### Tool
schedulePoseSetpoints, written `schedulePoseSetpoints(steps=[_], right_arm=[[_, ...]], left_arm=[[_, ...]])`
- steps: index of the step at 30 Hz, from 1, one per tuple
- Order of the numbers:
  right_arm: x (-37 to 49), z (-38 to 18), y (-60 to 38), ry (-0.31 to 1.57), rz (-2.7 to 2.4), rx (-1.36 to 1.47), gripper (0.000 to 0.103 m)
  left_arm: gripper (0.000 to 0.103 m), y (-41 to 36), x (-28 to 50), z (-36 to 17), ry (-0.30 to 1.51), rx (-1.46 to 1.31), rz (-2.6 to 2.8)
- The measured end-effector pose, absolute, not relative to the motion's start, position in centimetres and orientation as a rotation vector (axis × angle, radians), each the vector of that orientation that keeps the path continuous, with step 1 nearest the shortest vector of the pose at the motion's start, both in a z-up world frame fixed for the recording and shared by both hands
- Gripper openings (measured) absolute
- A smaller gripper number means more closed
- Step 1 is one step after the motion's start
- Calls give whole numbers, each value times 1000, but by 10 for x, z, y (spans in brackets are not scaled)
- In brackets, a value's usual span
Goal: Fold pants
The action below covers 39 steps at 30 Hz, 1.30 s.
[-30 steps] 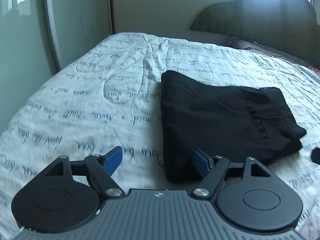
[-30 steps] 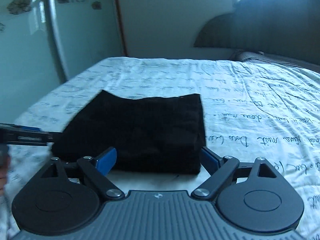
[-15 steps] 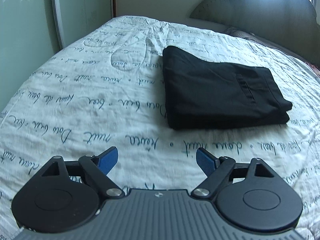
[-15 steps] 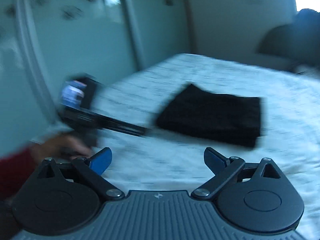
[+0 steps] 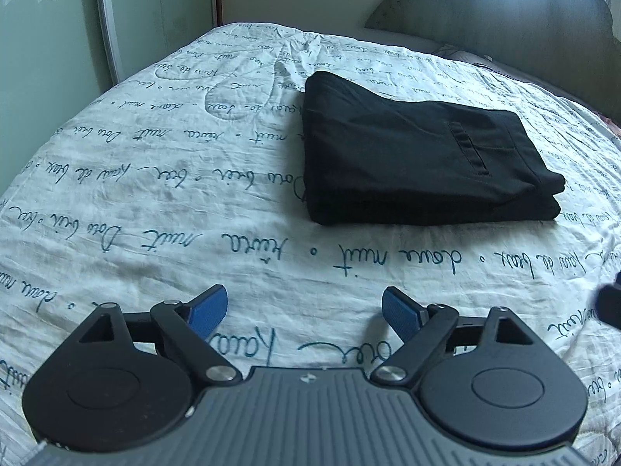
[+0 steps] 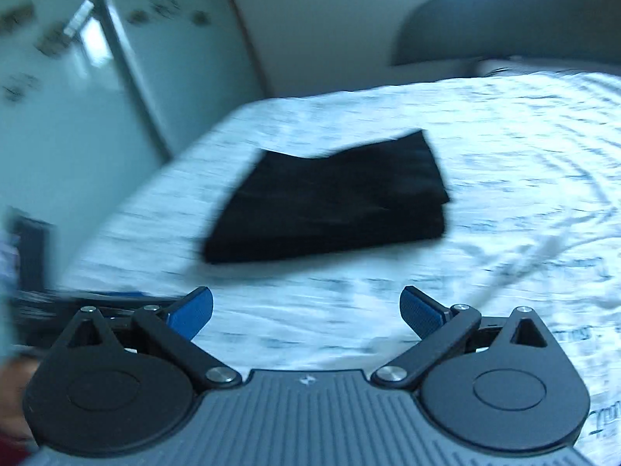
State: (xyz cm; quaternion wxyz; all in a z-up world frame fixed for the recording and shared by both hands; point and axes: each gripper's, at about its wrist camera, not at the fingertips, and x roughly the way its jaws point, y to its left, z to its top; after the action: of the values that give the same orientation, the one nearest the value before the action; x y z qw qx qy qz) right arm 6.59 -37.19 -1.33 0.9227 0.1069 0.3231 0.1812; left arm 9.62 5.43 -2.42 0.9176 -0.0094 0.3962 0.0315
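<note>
Both grippers' fingers (image 5: 399, 312) wide apart, empty.

Matt black woven-cloth folded pants (image 5: 419, 159), smooth, on a crinkled white quilted-cotton bedspread with blue script (image 5: 163, 178). Matt black plastic left gripper (image 5: 304, 312) with ribbed grey housing, textured blue pads (image 5: 207, 310), shiny metal pivot pins. Same finish on the black plastic right gripper (image 6: 306, 310). Glossy pale-green wardrobe door (image 5: 46, 39); padded, studded headboard (image 5: 524, 23).

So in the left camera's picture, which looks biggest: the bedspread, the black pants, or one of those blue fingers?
1. Bedspread, filling most of the view.
2. Folded black pants.
3. Blue fingers, smallest though nearest the camera.
</note>
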Motion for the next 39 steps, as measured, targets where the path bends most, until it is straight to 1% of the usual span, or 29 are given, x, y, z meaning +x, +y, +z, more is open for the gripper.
schedulePoseSetpoints(steps=[6, 15, 39], right_arm=[[77, -44, -364, 664, 278, 136, 103], [90, -69, -355, 680, 191, 85, 103], [84, -77, -346, 657, 148, 28, 103]], left_arm=[[95, 46, 98, -31, 795, -7, 73], [102, 37, 101, -42, 749, 25, 83], [103, 33, 98, -52, 701, 43, 85]])
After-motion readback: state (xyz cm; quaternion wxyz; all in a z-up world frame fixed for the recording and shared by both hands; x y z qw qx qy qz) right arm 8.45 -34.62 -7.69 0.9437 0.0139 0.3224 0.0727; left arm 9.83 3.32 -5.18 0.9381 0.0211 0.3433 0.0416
